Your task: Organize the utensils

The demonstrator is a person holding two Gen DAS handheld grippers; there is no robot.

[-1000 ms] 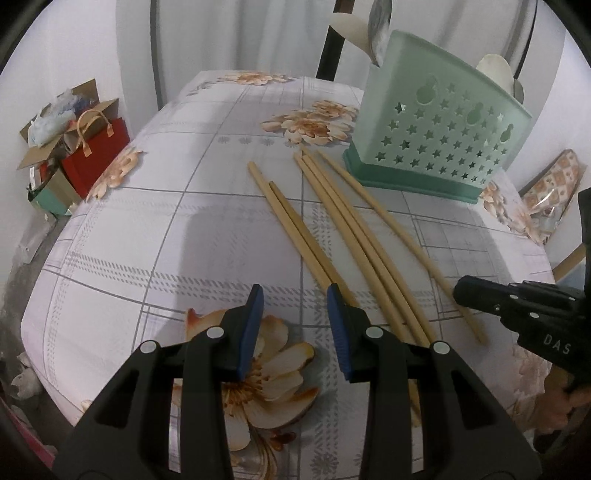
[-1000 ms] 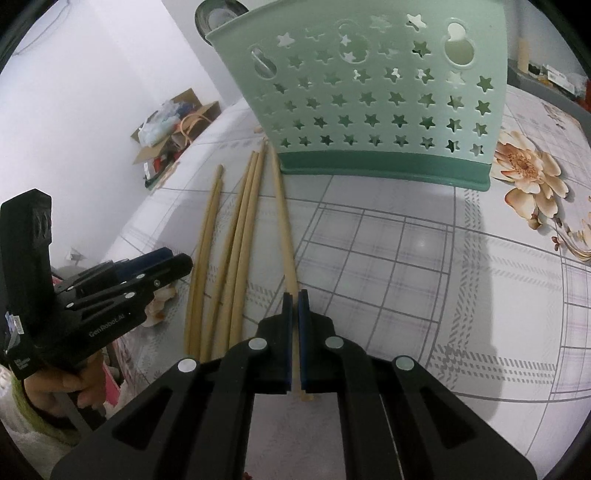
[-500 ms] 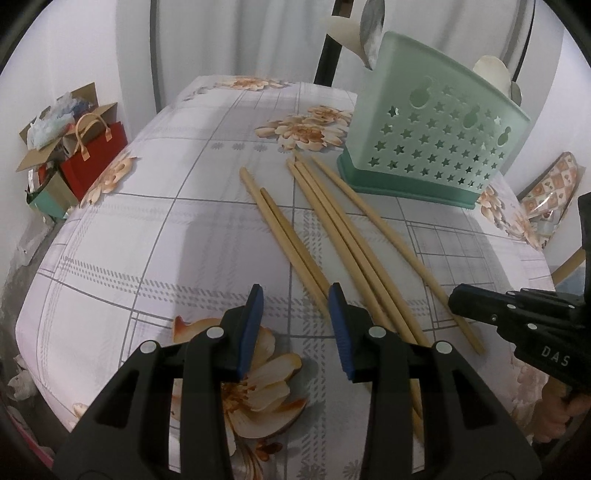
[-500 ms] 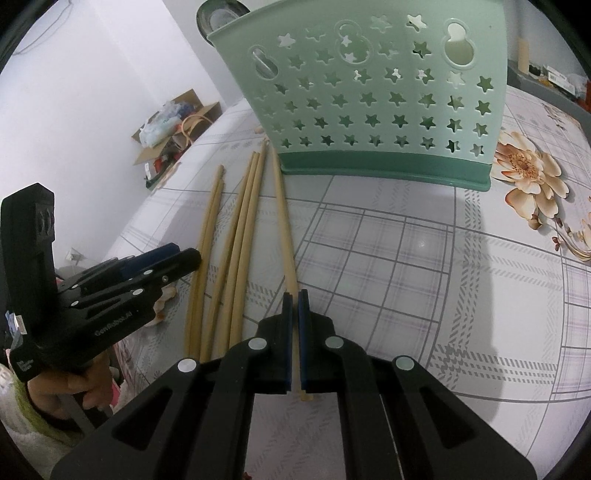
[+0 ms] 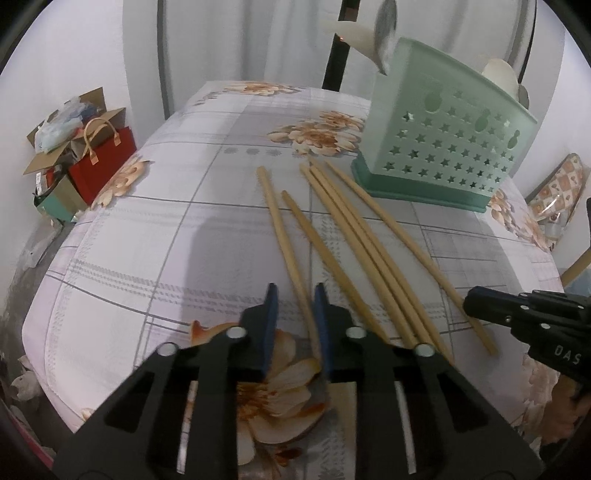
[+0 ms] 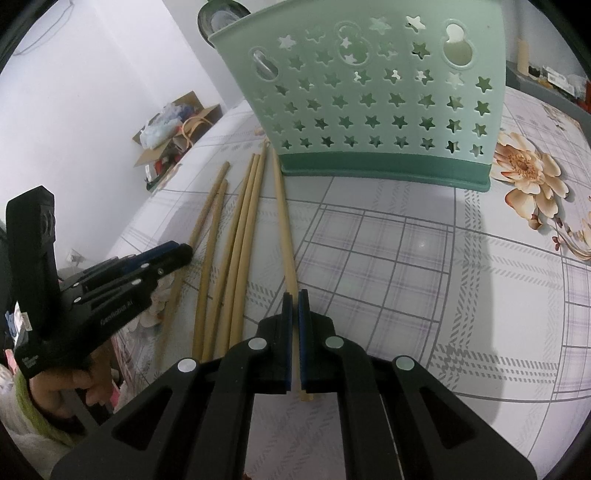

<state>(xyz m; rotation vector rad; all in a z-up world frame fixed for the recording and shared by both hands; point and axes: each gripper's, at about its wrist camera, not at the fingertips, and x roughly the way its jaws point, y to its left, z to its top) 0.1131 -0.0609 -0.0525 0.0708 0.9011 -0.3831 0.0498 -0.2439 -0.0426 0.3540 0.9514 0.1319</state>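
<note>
Several bamboo chopsticks [image 5: 354, 236] lie side by side on the flowered tablecloth [image 5: 155, 236], pointing toward a green star-holed utensil holder [image 5: 443, 147] with spoons [image 5: 347, 33] in it. My left gripper [image 5: 295, 295] straddles the near end of the leftmost chopstick [image 5: 280, 229]. Its jaws are closing, and a gap still shows beside the stick. My right gripper [image 6: 294, 295] is shut on the rightmost chopstick [image 6: 282, 206], which rests on the table and reaches the holder [image 6: 369, 110]. Each gripper shows in the other's view: the left gripper [image 6: 181, 253] and the right gripper [image 5: 471, 302].
A red paper bag [image 5: 107, 162] and an open cardboard box [image 5: 55, 147] sit on the floor past the table's left edge. A patterned packet [image 5: 557, 188] lies at the far right. The holder stands close behind the chopstick tips.
The left gripper's jaws have narrowed and now frame the leftmost chopstick, which lay just right of them before. The right gripper and its chopstick have kept still.
</note>
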